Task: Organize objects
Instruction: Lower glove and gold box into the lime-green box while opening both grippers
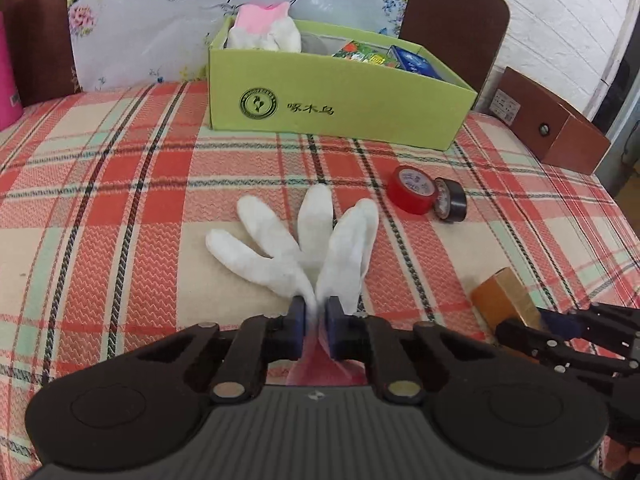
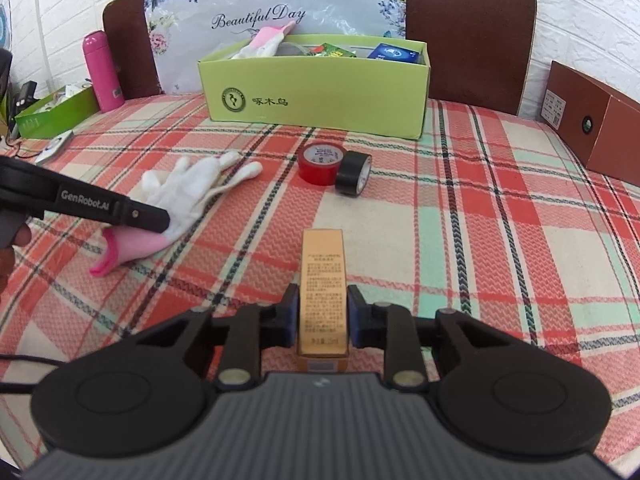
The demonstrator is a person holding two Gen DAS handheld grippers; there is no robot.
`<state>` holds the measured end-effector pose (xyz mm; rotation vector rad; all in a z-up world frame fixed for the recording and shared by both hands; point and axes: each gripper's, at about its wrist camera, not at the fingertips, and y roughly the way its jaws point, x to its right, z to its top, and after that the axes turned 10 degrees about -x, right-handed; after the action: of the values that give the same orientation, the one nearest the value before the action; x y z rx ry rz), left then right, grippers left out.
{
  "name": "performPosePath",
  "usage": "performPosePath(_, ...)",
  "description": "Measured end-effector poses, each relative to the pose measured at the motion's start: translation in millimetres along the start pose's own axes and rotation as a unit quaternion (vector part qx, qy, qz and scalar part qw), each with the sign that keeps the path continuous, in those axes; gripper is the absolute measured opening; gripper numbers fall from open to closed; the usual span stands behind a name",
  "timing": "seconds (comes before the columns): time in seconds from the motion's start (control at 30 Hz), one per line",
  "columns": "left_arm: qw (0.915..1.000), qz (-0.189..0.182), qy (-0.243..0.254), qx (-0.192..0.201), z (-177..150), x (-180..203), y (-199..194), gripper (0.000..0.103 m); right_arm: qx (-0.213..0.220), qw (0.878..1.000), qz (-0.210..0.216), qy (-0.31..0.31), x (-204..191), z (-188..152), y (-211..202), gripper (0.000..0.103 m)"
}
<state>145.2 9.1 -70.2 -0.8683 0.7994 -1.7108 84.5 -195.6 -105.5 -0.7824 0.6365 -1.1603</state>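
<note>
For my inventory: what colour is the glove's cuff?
Pink; the glove itself is white. The right wrist view shows the cuff best.

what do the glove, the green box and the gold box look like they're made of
Glove: soft knit fabric, white with pink cuff, limp and fuzzy. Green box: matte cardboard, folded edges, printed logo. Gold box: glossy metallic-look printed card, probably.

A pink bottle (image 2: 102, 72) was stood near the plaid cloth's (image 2: 500, 220) far left corner. A brown box (image 2: 592, 128) was placed at the right edge, with two chair backs (image 2: 468, 32) seen behind.
</note>
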Motion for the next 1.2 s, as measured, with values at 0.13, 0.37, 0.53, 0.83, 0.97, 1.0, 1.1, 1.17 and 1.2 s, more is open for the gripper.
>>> performPosePath(0.13,0.9992,-0.034,0.007,0.017,7.2,6.2,-20.1,0.008,0.014,0.999,0.034,0.003,-3.8,10.1,-12.1,0.023)
performPosePath(0.37,0.9930,-0.057,0.040,0.095,56.4,21.7,-70.8,0.008,0.077,0.994,0.073,0.004,-2.0,62.6,-44.3,0.023)
performPosePath(0.53,0.9871,-0.055,0.051,0.141,103.9,29.6,-93.3,0.008,0.117,0.990,0.082,0.002,3.7,110.5,-58.6,0.023)
performPosePath(0.83,0.9849,-0.068,0.051,0.151,192.6,43.9,-66.2,0.008,0.149,0.988,0.028,0.034,33.6,187.6,-31.6,0.023)
performPosePath(0.97,0.9868,-0.058,0.047,0.143,221.6,46.5,-32.0,0.008,0.151,0.988,-0.008,0.035,45.7,211.7,1.3,0.023)
performPosePath(1.0,0.9871,-0.056,0.047,0.142,226.1,46.2,-23.7,0.008,0.148,0.988,-0.017,0.034,47.7,215.8,10.0,0.023)
performPosePath(1.1,0.9894,-0.053,0.043,0.128,236.7,40.4,1.4,0.008,0.140,0.989,-0.029,0.033,60.7,224.9,38.0,0.023)
performPosePath(1.17,0.9911,-0.047,0.039,0.118,240.9,34.5,16.4,0.008,0.134,0.990,-0.025,0.037,66.8,228.3,54.4,0.023)
performPosePath(1.2,0.9914,-0.047,0.036,0.117,241.4,30.6,22.8,0.008,0.130,0.991,-0.022,0.038,67.2,228.5,62.1,0.023)
